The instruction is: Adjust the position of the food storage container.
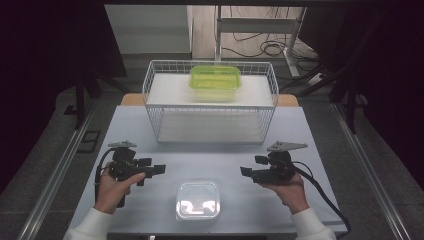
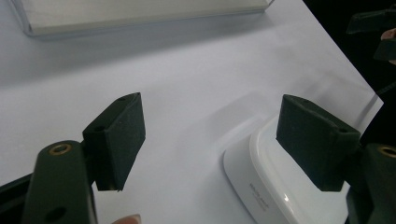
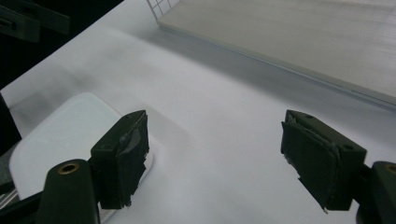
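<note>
A clear plastic container with a lid [image 1: 198, 200] sits on the white table near its front edge, between my two hands. My left gripper [image 1: 159, 170] hovers to its left, open, jaws pointing right, with nothing between them. In the left gripper view the container [image 2: 268, 186] lies low at the right, partly behind the right jaw. My right gripper [image 1: 246, 171] is held to the container's right, open and empty, jaws pointing left. The container's lid [image 3: 60, 135] appears at the lower left of the right gripper view. A green-lidded container [image 1: 215, 78] rests on top of the wire rack.
A white wire rack [image 1: 210, 102] with two shelves stands at the back middle of the table [image 1: 310, 135]. Cables trail from each gripper toward the table's front. Dark floor and metal rails flank the table.
</note>
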### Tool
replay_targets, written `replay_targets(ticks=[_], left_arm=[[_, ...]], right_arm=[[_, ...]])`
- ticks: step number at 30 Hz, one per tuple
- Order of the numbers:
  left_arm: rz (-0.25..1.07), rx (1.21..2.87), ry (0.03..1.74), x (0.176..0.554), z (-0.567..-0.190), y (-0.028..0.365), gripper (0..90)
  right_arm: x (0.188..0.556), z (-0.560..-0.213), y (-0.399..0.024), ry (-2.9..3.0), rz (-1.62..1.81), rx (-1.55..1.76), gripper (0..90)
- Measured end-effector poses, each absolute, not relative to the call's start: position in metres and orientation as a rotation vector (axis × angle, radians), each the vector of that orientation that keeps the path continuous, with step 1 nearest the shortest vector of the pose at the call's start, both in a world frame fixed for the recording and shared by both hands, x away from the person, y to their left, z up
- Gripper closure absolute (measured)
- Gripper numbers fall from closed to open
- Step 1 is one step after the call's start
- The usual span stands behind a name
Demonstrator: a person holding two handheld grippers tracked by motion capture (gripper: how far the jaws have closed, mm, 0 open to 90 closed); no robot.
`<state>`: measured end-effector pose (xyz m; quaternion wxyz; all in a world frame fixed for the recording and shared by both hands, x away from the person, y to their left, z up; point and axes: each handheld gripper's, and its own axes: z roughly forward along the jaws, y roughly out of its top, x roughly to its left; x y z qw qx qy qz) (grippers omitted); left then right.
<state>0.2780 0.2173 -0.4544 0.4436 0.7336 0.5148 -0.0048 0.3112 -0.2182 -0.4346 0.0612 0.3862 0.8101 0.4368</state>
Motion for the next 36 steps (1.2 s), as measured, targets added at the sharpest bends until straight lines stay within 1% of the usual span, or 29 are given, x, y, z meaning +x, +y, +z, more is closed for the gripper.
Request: replay_targets(ticks=[12, 18, 26, 33, 36], left_arm=[[-0.067, 1.858, 1.310, 0.263, -0.468, 0.220, 24.9], [-0.080, 1.902, 1.330, 0.257, -0.471, 0.217, 30.8], [-0.100, 1.987, 1.290, 0.248, -0.477, 0.209, 35.7], [-0.130, 2.043, 1.273, 0.246, -0.484, 0.200, 44.8], [-0.134, 2.020, 1.284, 0.244, -0.485, 0.198, 47.7]], right_arm=[[0.308, -0.435, -0.228, 2.425, 1.340, 1.208, 22.6], [0.309, -0.438, -0.229, 2.432, 1.325, 1.231, 22.6], [0.307, -0.437, -0.233, 2.423, 1.319, 1.232, 22.7], [0.308, -0.439, -0.236, 2.418, 1.315, 1.260, 22.7], [0.308, -0.439, -0.236, 2.416, 1.316, 1.261, 22.7]])
